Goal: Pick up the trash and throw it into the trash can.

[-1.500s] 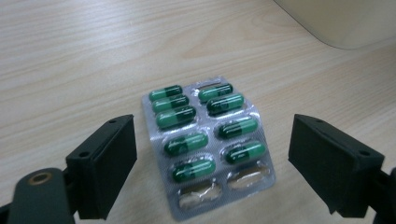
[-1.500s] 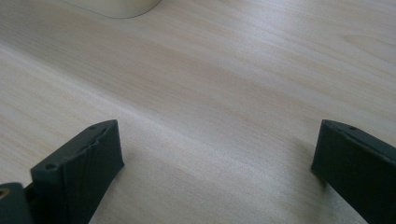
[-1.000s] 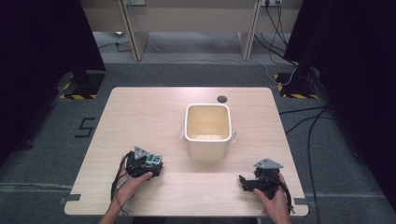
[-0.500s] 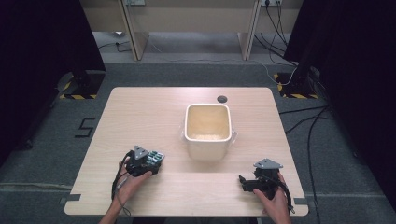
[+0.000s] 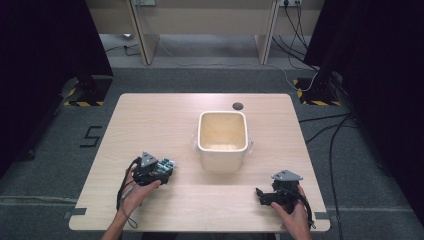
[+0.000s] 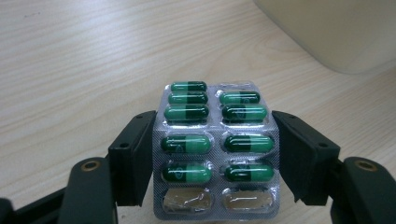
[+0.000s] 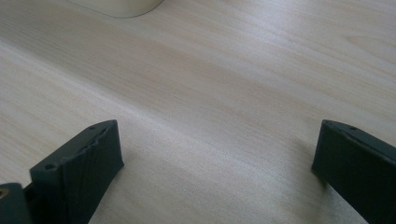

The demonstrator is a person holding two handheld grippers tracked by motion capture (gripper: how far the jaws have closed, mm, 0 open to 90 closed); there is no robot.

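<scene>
1. Left tongs [image 6: 215,154] are clamped on a blister pack [image 6: 215,149] — one black jaw pressed to each long edge, so the foil card is carried flat with its face up to the camera.
2. That edge-on grip looks deliberate: it squeezes the stiff rim of the card and leaves the bubbles alone.
3. Seen from the high view, the left tongs [image 5: 167,165] and the pack [image 5: 166,164] sit just off the near-left corner of the tub [image 5: 223,140], apart from it and pointed its way. My guess is the pack is headed into that tub.
4. Right tongs [image 7: 215,163] stand wide apart with nothing between them, only bare wood. In the high view the right tongs [image 5: 260,194] wait off the tub's near-right corner, out of the other hand's way.
5. Materials now — the pack is crinkled silver foil under clear plastic domes, two columns of glossy two-tone green capsules, with the two pockets nearest the camera crushed and empty.
6. Tub: cream, squarish with rounded corners, smooth matte walls, open top, nothing visible inside.
7. Desk [image 5: 150,120]: pale wood grain, and a small dark round spot [image 5: 238,105] just beyond the tub's far side.
</scene>
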